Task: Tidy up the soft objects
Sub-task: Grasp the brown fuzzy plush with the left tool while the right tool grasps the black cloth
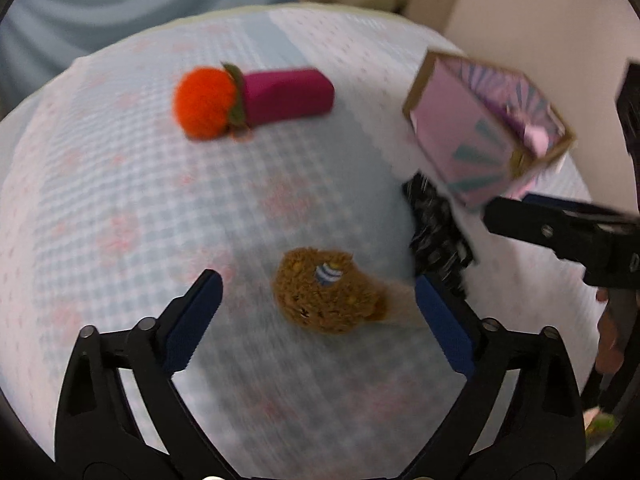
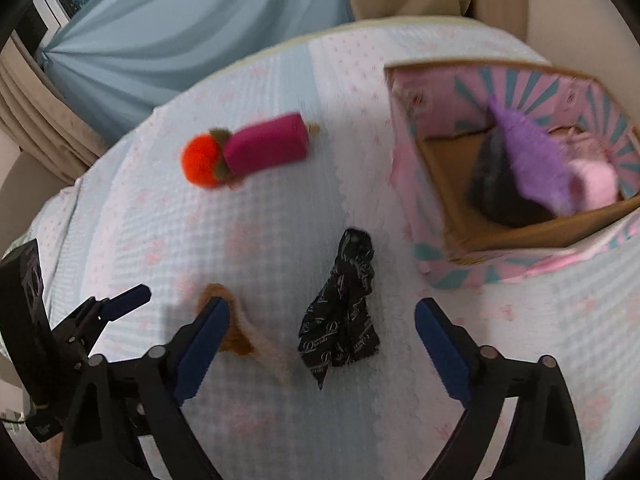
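Note:
In the left wrist view my left gripper [image 1: 320,312] hangs open over a brown fuzzy toy [image 1: 324,300], which lies between the blue pads without touching them. My right gripper [image 2: 322,344] is open too, and a crumpled black patterned cloth [image 2: 344,320] lies between its fingers, apart from both pads. The brown toy [image 2: 236,340] is partly hidden behind the right gripper's left finger. Further back an orange pompom [image 1: 204,104] rests against a magenta roll [image 1: 288,96]. The pink and teal box [image 2: 448,200] holds purple, pink and dark soft things.
Everything lies on a pale blue and pink checked bedspread [image 1: 120,200]. The box [image 1: 460,132] stands at the right, close to the black cloth [image 1: 436,232]. One finger of the right gripper [image 1: 532,220] reaches in beside it. A blue curtain [image 2: 180,32] hangs behind the bed.

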Demonstrator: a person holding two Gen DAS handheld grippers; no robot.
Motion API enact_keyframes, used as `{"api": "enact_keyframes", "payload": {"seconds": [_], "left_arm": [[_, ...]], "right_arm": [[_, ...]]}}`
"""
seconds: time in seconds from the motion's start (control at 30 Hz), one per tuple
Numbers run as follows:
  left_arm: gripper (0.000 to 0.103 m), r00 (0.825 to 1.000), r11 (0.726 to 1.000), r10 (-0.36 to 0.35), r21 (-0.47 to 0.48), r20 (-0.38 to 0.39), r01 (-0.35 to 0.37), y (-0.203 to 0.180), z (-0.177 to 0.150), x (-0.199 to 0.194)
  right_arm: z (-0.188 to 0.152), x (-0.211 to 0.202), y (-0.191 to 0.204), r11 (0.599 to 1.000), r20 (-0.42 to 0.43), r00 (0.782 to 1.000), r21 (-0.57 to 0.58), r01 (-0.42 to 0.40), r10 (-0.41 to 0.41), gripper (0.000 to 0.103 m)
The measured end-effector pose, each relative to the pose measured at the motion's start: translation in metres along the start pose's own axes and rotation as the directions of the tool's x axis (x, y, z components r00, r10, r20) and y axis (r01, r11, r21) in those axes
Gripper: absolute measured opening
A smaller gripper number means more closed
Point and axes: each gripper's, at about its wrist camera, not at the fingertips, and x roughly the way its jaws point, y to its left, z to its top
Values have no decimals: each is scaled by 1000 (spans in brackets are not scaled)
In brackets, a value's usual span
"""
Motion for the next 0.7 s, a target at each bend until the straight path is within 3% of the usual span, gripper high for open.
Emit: {"api": "enact_keyframes", "payload": {"seconds": [0.37,0.43,0.53,0.6,0.7], "left_arm": [[78,999,996,-48,71,-21,49,1,-13,35],[65,998,995,-65,76,-23,66,1,-13,38],[57,994,992,-104,71,-30,106,1,-10,41],[53,994,992,-106,72,-26,108,1,-9,40],[50,994,992,-109,56,-30,111,3,-8,39]], "right_arm": [[-7,56,4,999,-37,998,-10,49,-50,85],[-7,61,3,998,-37,997,-13,61,-61,81],[-5,71,1,997,-49,996,-19,75,-76,73],[-5,79,1,996,-69,994,-26,88,-89,56],[-5,83,4,990,-79,988,-63,129,-134,43]]}}
